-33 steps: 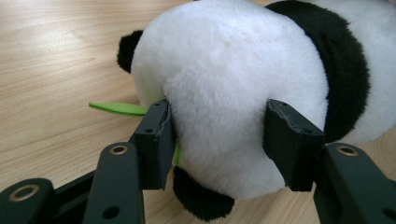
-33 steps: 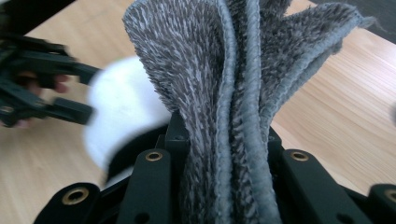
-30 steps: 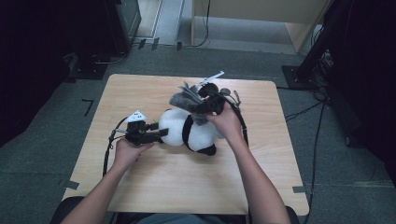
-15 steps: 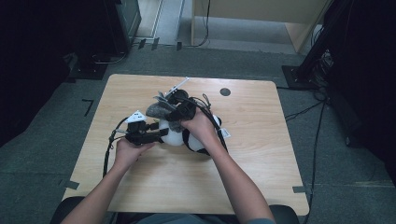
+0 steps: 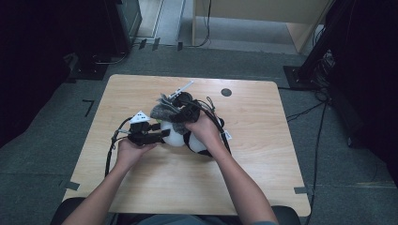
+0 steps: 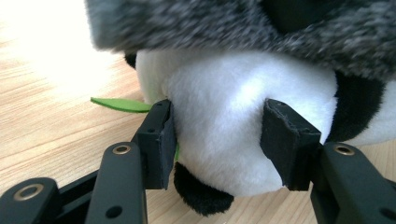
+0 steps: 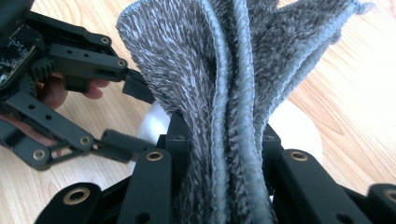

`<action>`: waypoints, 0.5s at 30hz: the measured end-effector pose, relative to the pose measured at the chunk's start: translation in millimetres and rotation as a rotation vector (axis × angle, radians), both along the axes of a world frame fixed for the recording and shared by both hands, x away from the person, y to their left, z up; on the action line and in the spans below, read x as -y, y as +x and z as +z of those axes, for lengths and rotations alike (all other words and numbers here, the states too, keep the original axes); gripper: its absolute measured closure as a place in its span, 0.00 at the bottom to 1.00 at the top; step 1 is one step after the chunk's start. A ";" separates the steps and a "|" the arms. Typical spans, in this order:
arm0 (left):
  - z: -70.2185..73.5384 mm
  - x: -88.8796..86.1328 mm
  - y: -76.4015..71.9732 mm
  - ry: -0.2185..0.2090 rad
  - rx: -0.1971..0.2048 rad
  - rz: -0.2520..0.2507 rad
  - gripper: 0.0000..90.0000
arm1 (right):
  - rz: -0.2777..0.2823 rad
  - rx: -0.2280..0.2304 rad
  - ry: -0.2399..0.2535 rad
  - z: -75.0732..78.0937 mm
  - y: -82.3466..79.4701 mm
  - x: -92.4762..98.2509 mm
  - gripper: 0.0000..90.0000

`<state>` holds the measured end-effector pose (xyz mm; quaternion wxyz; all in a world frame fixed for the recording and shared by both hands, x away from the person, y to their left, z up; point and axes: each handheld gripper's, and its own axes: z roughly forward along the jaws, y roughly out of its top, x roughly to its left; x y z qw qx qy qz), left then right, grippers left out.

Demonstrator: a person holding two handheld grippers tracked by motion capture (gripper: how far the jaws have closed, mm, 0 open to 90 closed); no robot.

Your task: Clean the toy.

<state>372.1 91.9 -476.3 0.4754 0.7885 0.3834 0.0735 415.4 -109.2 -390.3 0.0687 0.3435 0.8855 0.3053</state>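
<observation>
- Steadying the plush panda (image 6: 224, 121) mid-table, my left gripper (image 6: 217, 140) clamps its white body.
- My right gripper (image 7: 224, 154), jaws just closing, pinches the bunched grey cloth (image 7: 233, 84) above it.
- Next, I judge: draw the cloth over the panda.

A light wooden counter (image 5: 263, 154) stands on a grey carpet floor (image 5: 65, 93). Near its far edge is a small round dark hole (image 5: 226, 92). Bits of grey tape (image 5: 303, 190) stick to the floor by its near corners. Black cables (image 5: 309, 110) lie on the floor at the right. A pale wooden cabinet (image 5: 300, 23) stands behind.
</observation>
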 end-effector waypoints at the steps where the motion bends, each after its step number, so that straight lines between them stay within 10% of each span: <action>1: 0.1 -0.2 0.1 0.000 -0.001 -0.001 0.52 | -0.002 0.001 -0.001 1.0 0.0 3.0 0.76; 15: -0.6 -1.5 1.3 -0.045 -0.009 -0.009 0.52 | -0.112 0.010 0.021 16.2 -9.1 68.9 0.76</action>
